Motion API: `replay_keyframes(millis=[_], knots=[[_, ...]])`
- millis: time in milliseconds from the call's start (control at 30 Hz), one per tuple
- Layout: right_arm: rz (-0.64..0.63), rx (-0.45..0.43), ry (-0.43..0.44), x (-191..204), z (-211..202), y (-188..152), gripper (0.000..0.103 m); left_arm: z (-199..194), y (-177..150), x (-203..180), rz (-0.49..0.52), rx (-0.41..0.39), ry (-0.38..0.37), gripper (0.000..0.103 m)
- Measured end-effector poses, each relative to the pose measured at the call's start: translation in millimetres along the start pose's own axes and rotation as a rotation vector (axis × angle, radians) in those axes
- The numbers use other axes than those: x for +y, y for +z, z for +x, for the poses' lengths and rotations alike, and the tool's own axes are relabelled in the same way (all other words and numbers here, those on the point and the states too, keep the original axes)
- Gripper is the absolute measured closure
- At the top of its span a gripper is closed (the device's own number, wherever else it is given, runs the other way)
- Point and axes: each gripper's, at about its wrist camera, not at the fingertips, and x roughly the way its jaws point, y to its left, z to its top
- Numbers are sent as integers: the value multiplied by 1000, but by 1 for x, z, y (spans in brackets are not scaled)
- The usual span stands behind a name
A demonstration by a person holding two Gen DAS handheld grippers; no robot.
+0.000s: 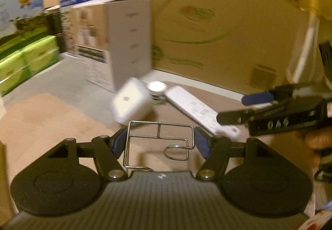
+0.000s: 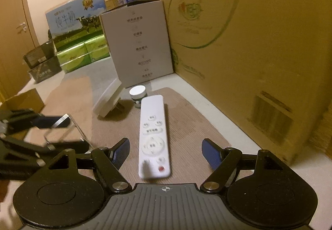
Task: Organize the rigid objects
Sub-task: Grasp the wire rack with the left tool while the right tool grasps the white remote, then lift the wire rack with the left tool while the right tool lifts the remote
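My left gripper (image 1: 159, 142) is shut on a chrome wire rack (image 1: 158, 142), held between its blue pads above the brown mat (image 1: 51, 118). It shows blurred at the left of the right wrist view (image 2: 60, 132). My right gripper (image 2: 166, 154) is open, with a white remote control (image 2: 153, 136) lying on the mat between its fingers. The remote also shows in the left wrist view (image 1: 199, 111), with the right gripper (image 1: 238, 107) above its near end. A white plug adapter (image 1: 130, 103) and a small white-lidded jar (image 1: 156, 89) lie beyond.
A large cardboard box (image 2: 259, 32) walls the right side. A tall white box (image 2: 139, 41) stands behind the jar (image 2: 137, 95). Milk cartons and green packs (image 2: 81, 43) are stacked far left, beside dark boxes (image 2: 41, 64) and a door (image 2: 12, 32).
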Motion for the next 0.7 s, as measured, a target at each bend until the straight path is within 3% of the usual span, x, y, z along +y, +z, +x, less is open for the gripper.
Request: replay_keyframes(millis=[233,700], knots=[[-47,9,-53,22,46,12,27,2,8,28,-54,-2,38,38],[-100,20,-115,33,87,24,63,5,5,43,-105,8,26,38]])
